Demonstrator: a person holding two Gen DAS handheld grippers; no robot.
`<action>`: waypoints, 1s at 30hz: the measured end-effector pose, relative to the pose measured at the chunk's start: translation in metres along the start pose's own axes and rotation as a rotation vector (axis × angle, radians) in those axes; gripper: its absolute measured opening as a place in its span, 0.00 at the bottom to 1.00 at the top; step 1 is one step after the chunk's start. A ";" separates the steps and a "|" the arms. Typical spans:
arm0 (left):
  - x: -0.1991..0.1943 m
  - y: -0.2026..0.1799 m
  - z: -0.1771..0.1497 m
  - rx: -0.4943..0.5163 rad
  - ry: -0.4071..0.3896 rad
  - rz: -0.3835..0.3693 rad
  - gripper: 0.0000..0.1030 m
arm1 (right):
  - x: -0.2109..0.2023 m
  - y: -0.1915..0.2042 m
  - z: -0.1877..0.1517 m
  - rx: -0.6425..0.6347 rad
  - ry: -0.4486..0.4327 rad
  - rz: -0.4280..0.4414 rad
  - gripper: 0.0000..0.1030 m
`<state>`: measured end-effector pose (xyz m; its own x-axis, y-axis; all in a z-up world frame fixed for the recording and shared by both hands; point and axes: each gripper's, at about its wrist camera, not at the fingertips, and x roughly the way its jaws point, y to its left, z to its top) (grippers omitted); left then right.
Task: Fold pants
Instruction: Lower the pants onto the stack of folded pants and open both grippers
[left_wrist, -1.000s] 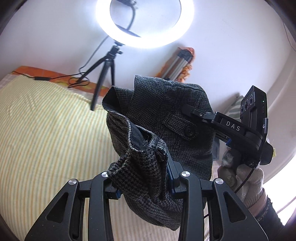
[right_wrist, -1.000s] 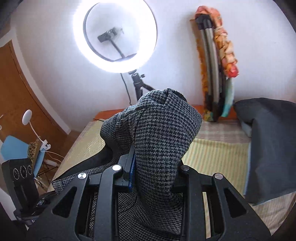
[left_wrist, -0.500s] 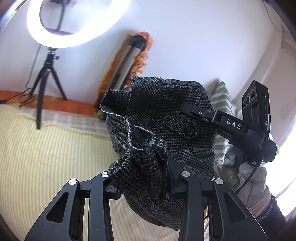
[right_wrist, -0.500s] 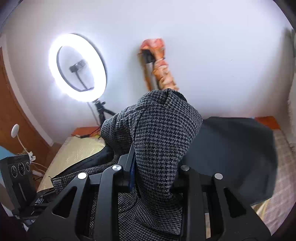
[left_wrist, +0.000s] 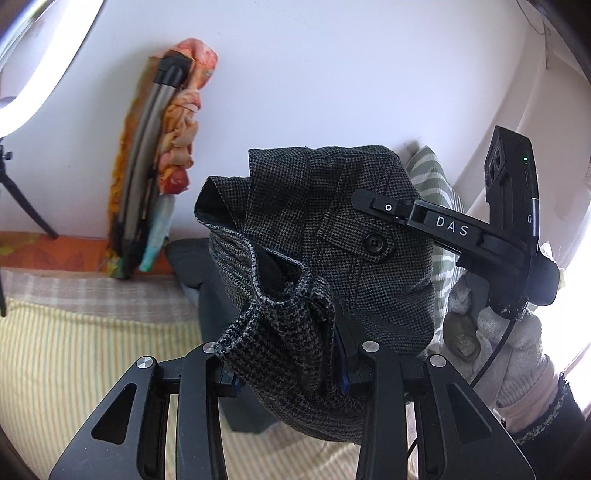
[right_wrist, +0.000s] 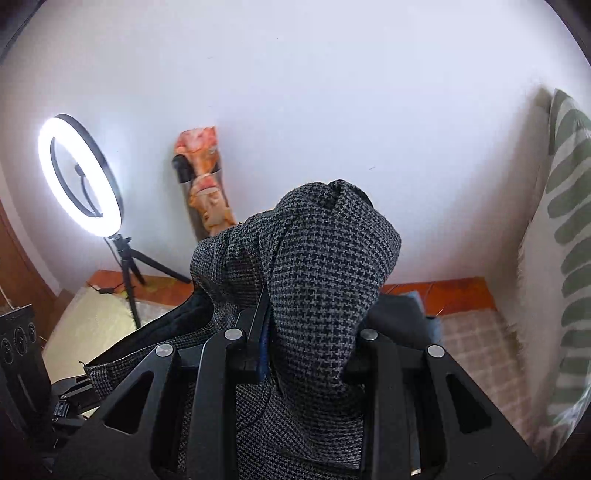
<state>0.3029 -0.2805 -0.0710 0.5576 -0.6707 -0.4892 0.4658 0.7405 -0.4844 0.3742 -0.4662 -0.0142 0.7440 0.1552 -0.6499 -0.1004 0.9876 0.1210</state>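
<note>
The grey houndstooth pants (left_wrist: 325, 236) hang bunched in the air between both grippers, waistband side with a black button (left_wrist: 373, 242) facing the left wrist camera. My left gripper (left_wrist: 288, 369) is shut on a fold of the pants. My right gripper (right_wrist: 306, 354) is shut on another bunch of the same pants (right_wrist: 325, 273), which drapes over its fingers. The right gripper also shows in the left wrist view (left_wrist: 461, 236), held by a gloved hand (left_wrist: 509, 347) to the right of the pants.
A yellow striped bed cover (left_wrist: 81, 354) lies below. A dark grey cloth (left_wrist: 207, 280) lies on the bed by the wall. A ring light on a tripod (right_wrist: 81, 177) stands at left. A rolled mat with orange cloth (left_wrist: 162, 155) leans on the wall. A green striped pillow (right_wrist: 565, 236) is at right.
Both grippers have swung to the right with the pants still held; the ring light has slid to the left edge and the striped pillow has come into view.
</note>
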 end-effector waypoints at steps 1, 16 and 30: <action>0.009 -0.002 0.001 -0.005 0.005 -0.002 0.33 | 0.004 -0.003 0.002 -0.013 0.001 -0.010 0.27; 0.090 -0.003 -0.025 0.029 0.152 0.062 0.33 | 0.091 -0.061 -0.016 -0.060 0.142 -0.070 0.27; 0.067 -0.010 -0.035 0.095 0.206 0.144 0.58 | 0.106 -0.102 -0.036 0.059 0.132 -0.255 0.76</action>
<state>0.3113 -0.3339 -0.1244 0.4757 -0.5457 -0.6899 0.4598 0.8229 -0.3338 0.4397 -0.5497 -0.1219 0.6477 -0.0918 -0.7564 0.1204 0.9926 -0.0174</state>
